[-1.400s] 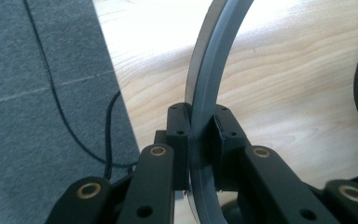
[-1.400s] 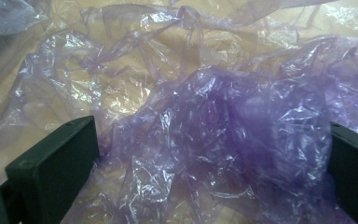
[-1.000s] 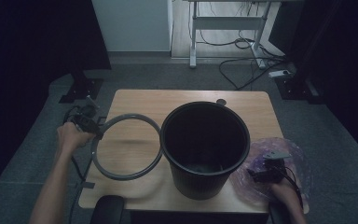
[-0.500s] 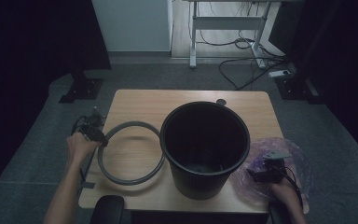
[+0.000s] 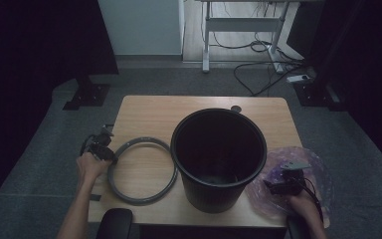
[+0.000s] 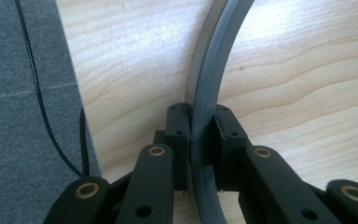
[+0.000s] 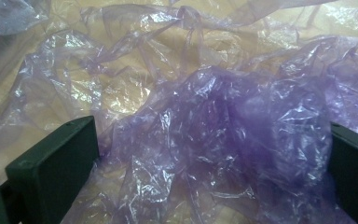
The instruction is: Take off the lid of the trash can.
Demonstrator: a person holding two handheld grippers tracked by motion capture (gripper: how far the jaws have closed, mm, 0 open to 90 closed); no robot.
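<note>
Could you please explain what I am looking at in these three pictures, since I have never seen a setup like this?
A person sits at a wooden table holding a two-jaw gripper in each hand. The high view looks down from above; the other two pictures come from cameras riding on the grippers, looking along their black jaws. On the table stand a black bucket, a grey ring lying flat, and a crumpled purple plastic bag. The left gripper is clamped on the ring's edge. The right gripper has its jaws wide apart with the bag bunched between them, not yet pinched.
</note>
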